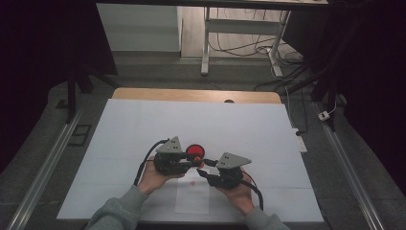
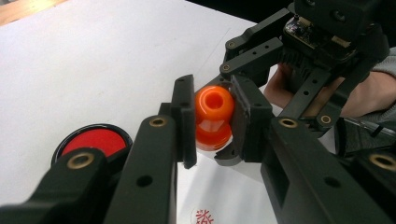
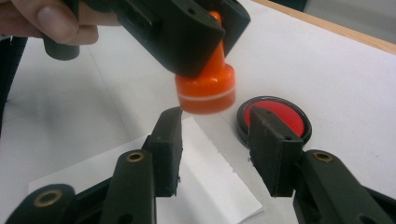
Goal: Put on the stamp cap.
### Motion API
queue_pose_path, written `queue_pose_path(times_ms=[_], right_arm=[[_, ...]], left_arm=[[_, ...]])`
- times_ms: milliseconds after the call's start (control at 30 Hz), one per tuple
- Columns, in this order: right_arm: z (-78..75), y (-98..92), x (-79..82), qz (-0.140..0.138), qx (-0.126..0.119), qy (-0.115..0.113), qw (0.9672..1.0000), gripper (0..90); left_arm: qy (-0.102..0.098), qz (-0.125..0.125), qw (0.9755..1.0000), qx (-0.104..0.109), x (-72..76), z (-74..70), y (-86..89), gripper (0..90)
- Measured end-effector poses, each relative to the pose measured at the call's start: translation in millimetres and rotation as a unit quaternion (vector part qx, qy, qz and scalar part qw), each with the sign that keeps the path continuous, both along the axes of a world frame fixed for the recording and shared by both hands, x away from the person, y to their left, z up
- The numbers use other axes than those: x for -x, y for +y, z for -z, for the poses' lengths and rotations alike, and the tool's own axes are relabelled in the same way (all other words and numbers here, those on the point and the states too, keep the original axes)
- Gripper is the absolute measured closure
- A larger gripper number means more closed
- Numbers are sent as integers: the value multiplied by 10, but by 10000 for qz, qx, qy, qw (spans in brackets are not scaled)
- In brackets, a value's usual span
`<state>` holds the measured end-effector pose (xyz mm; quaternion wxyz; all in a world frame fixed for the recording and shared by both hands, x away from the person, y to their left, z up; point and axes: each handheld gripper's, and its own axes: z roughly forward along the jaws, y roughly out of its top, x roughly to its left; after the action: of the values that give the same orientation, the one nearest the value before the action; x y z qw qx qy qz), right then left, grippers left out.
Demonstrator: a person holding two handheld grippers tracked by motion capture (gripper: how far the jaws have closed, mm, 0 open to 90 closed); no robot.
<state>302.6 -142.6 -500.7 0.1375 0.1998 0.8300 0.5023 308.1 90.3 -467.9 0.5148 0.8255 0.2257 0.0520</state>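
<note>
While left gripper (image 2: 212, 126) clamps glossy orange stamp (image 2: 213, 116), round red inkpad (image 3: 275, 119) beside

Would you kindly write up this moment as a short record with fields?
Held item: orange stamp, clamped by its handle in the left tongs, base facing down
Right tongs: open, nothing between the jaws, just below the stamp
Ink pad: round, red, black rim, lid off, on the table
Paper: white sheet under the stamp, bearing a red imprint
Surface: white table

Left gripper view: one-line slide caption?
Left gripper clamps an orange stamp above white paper, red ink pad alongside.
</note>
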Motion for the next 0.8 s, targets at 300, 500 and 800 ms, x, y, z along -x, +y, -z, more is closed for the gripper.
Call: queue_pose_path(times_ms=[300,500,800], right_arm=[[46,-107,-5,101,135,29,9999,505],[35,-367,11,423,111,54,9990,495],[10,-885,17,973,67,69,9952,477]], left_arm=[[13,-75,10000,40,-16,-24,67,726],[53,-183,9998,58,-39,-55,146,726],[33,-433,9990,113,-78,-184,352,726]])
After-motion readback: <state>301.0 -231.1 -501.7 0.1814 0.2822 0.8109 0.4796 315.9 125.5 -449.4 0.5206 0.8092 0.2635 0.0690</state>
